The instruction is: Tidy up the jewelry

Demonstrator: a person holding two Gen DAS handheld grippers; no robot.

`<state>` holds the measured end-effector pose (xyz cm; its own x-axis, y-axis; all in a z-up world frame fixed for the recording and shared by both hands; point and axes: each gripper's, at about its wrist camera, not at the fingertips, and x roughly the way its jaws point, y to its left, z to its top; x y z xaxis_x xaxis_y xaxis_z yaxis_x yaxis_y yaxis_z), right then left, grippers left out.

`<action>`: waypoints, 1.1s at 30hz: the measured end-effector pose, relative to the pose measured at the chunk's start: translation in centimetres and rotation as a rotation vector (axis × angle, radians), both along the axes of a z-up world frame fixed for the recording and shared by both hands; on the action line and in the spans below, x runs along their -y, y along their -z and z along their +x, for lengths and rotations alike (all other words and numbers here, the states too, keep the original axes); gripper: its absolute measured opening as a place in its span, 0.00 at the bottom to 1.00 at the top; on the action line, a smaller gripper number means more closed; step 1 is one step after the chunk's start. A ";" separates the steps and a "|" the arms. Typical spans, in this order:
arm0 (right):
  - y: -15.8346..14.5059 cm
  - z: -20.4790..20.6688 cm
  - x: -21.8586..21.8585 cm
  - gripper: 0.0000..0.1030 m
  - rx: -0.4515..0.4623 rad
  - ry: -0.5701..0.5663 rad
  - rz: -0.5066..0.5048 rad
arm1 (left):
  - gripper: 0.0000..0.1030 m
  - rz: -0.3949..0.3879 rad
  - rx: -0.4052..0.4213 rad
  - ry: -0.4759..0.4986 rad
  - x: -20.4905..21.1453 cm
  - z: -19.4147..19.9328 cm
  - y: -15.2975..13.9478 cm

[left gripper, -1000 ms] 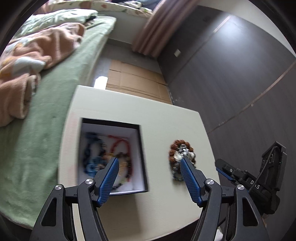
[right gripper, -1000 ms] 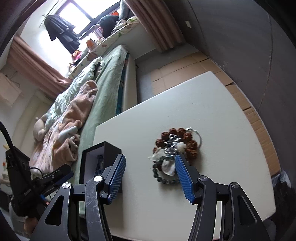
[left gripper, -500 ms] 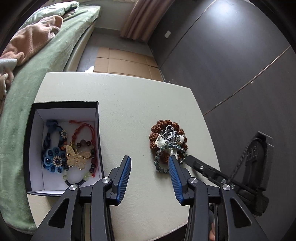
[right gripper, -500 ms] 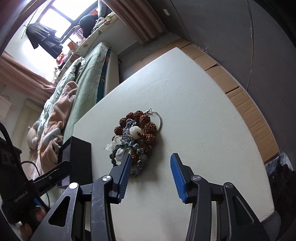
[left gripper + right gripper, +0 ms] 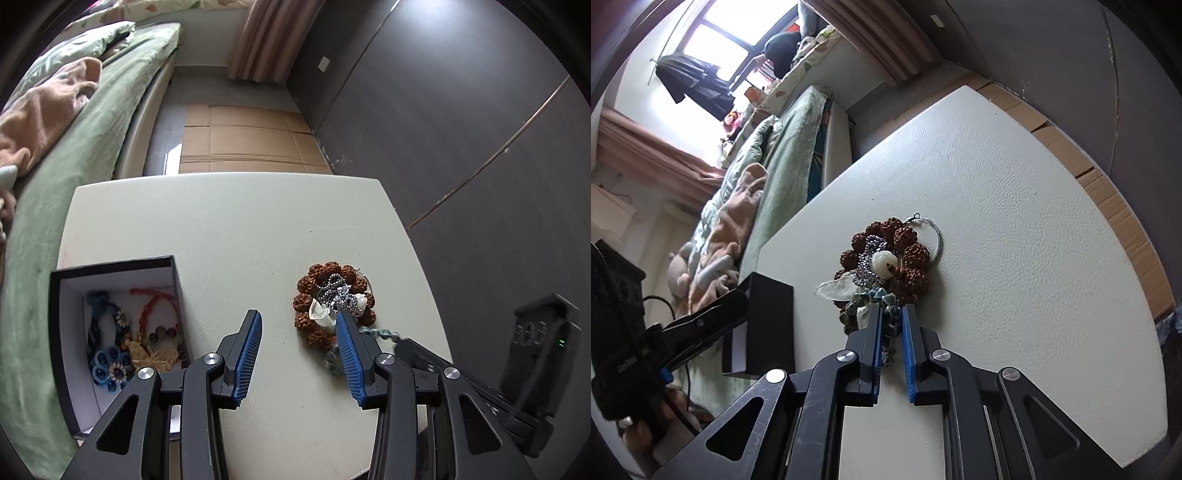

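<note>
A pile of jewelry lies on the white table (image 5: pixel 229 229): a brown seed-bead bracelet (image 5: pixel 317 273) (image 5: pixel 908 254), a silver ball chain (image 5: pixel 334 293) (image 5: pixel 866 258), a white shell piece and a thin wire hoop (image 5: pixel 936 236). My right gripper (image 5: pixel 891 332) is shut on the green stone bead bracelet (image 5: pixel 888 314) at the pile's near edge; the bracelet (image 5: pixel 384 332) stretches toward that gripper in the left wrist view. My left gripper (image 5: pixel 299 354) is open and empty, hovering between the pile and the black jewelry box (image 5: pixel 55 332).
The box holds a blue flower bracelet (image 5: pixel 107 365), a red cord bracelet (image 5: pixel 151 306) and a gold butterfly piece (image 5: pixel 151 360). It also shows in the right wrist view (image 5: pixel 768 325). A green bed (image 5: pixel 74 155) runs along the table's left. Cardboard covers the floor (image 5: pixel 243 140) beyond.
My right gripper has moved onto the pile's near edge and closed on the green bead bracelet. My left gripper has widened and shifted slightly right.
</note>
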<state>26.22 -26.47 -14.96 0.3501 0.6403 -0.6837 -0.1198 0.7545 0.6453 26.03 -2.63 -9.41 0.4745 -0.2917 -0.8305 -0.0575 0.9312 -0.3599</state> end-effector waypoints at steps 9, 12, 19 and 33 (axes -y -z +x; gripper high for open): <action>-2.4 -2.5 2.5 0.11 0.049 0.050 0.037 | 0.41 0.052 -0.063 0.053 2.7 2.2 2.5; -2.7 -2.7 3.2 0.11 0.056 0.061 0.039 | 0.28 0.078 -0.075 0.055 3.4 3.0 3.7; -2.2 -3.2 4.6 0.11 0.024 0.082 0.050 | 0.00 0.054 -0.069 0.035 3.3 2.0 3.1; -6.7 -5.6 3.7 0.11 0.141 0.077 0.039 | 0.00 0.048 0.138 0.067 2.0 -2.4 -6.4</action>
